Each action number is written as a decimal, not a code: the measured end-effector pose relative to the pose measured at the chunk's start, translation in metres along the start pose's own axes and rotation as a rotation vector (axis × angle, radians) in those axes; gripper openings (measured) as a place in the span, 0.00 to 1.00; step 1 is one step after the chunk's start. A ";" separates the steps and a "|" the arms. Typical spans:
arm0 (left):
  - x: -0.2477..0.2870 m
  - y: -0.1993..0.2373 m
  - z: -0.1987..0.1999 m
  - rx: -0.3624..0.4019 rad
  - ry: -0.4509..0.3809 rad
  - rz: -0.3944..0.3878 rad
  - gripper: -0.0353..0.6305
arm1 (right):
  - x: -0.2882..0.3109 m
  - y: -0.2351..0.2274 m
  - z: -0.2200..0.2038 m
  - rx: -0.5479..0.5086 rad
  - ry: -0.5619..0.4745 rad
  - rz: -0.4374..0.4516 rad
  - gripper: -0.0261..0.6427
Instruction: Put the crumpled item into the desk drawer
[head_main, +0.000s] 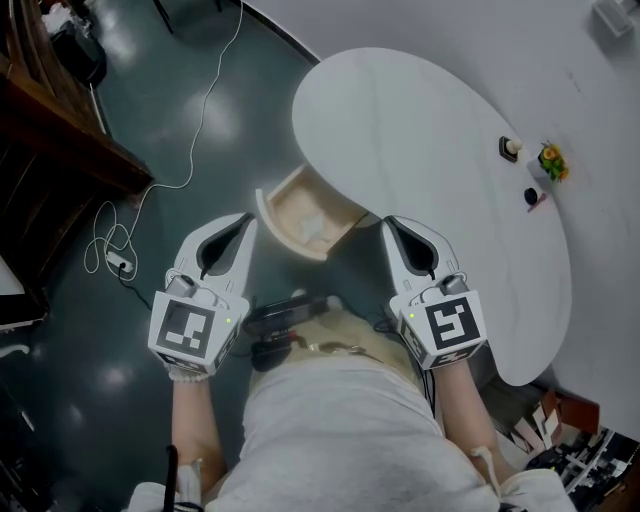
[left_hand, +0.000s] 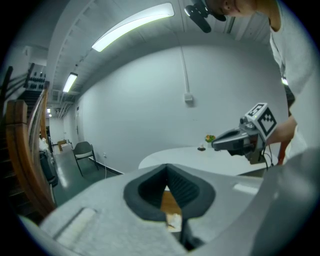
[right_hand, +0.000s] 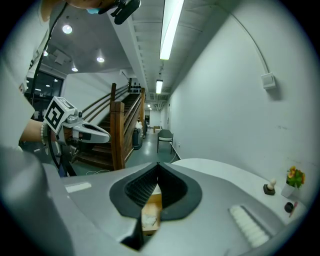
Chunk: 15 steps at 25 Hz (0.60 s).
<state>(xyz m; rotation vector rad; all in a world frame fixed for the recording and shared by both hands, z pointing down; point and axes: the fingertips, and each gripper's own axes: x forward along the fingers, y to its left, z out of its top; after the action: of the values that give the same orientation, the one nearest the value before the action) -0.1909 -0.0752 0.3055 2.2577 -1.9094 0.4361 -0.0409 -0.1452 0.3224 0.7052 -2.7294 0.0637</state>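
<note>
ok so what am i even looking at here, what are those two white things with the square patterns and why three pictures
A person holds two hand tools, the left gripper and right gripper; the patterned cubes belong to them. One picture comes from a camera on the person's head, looking down; the other two ride on each gripper, looking along its jaws. Both are shut and hold nothing. Below, a drawer of the white desk stands open with a crumpled item inside.
</note>
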 end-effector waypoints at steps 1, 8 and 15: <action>0.000 -0.001 -0.001 0.003 -0.002 -0.005 0.05 | 0.000 0.000 0.000 0.000 0.000 0.001 0.05; 0.004 -0.003 -0.008 -0.001 0.018 -0.019 0.05 | 0.006 -0.001 0.001 -0.001 0.004 0.005 0.05; 0.006 -0.005 -0.011 0.000 0.016 -0.040 0.05 | 0.008 -0.001 0.001 0.006 0.009 0.002 0.05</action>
<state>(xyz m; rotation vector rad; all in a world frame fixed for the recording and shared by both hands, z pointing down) -0.1864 -0.0767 0.3181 2.2808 -1.8525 0.4475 -0.0479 -0.1498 0.3239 0.7024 -2.7222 0.0759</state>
